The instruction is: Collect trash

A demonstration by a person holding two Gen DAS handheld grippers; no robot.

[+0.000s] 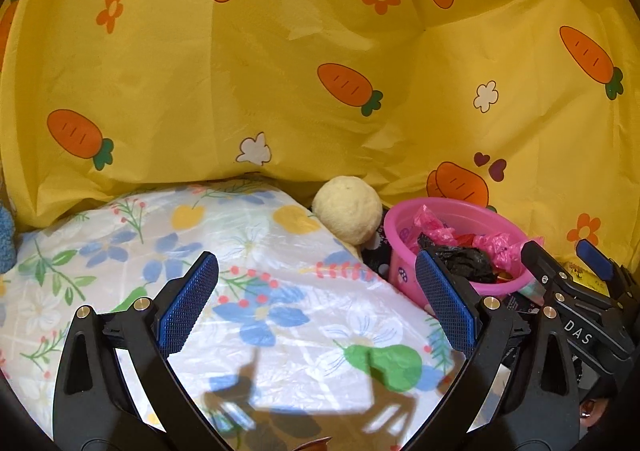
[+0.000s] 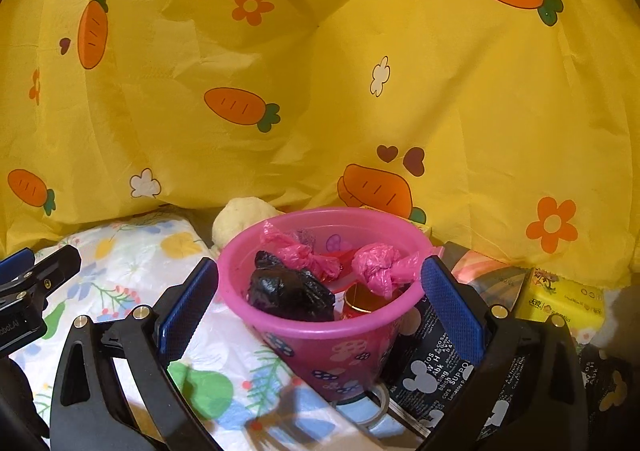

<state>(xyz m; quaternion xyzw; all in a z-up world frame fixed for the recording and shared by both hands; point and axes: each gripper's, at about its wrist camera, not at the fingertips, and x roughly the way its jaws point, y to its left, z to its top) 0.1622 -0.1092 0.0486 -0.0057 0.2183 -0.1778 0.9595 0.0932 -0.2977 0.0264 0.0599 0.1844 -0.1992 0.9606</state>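
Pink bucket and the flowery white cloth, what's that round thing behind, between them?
A fuzzy cream ball sits between the flowery cloth and the pink bucket, by the yellow curtain. The left wrist view shows it best.

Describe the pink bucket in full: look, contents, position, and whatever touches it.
The pink bucket is a small, glossy plastic pail with a rolled rim and mushroom-like prints on its side. It stands upright, partly on the floral sheet and partly on a black printed bag. Inside lie a crumpled black plastic bag, two knotted pink plastic bags and a red object with a gold rim. A cream plush ball sits just behind it. The open right claw frames it without touching.
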